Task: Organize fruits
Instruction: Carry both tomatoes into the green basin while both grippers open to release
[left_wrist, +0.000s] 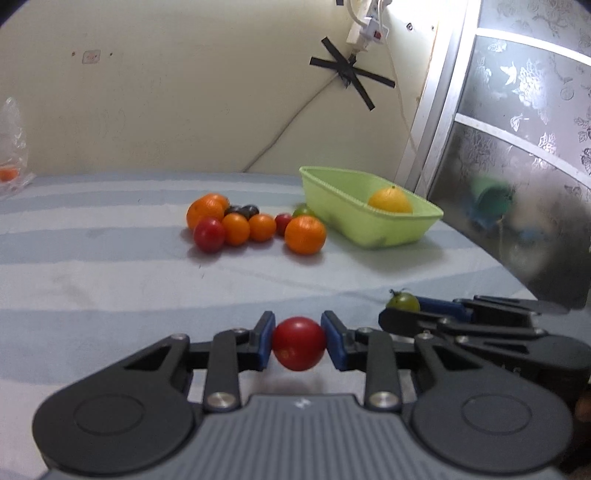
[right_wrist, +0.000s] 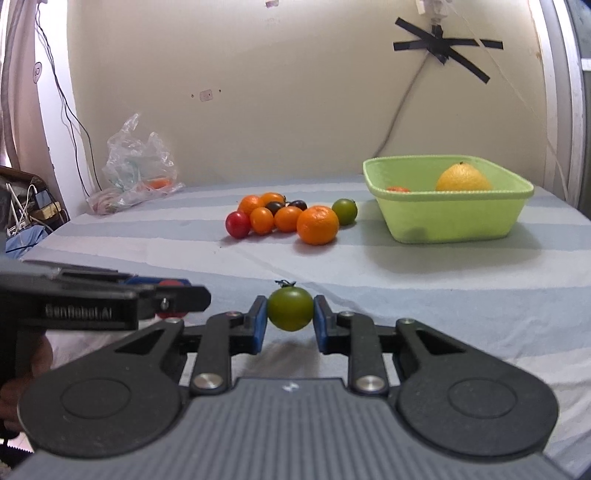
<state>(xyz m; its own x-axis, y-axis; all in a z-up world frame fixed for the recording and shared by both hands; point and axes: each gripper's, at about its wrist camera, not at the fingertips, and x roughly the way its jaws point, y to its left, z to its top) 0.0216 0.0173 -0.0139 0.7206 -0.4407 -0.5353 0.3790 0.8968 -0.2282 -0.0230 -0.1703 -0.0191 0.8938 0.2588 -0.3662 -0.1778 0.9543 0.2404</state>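
Both grippers loaded, side by side above the striped cloth (right_wrist: 461, 295)

Left gripper (left_wrist: 298, 344) pinches a red tomato (left_wrist: 298, 343); right gripper (right_wrist: 289, 309) pinches a green tomato (right_wrist: 289, 308). Ahead, a fruit pile (right_wrist: 291, 219) lies beside the green basket (right_wrist: 450, 221) holding a yellow citrus (right_wrist: 463, 179).

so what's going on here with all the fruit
A person is sorting fruit with two handheld grippers. The left gripper is shut on a red tomato, and the right gripper is shut on a green tomato, both above the striped cloth. A pile of oranges and tomatoes sits beside a green basket that holds a yellow citrus.
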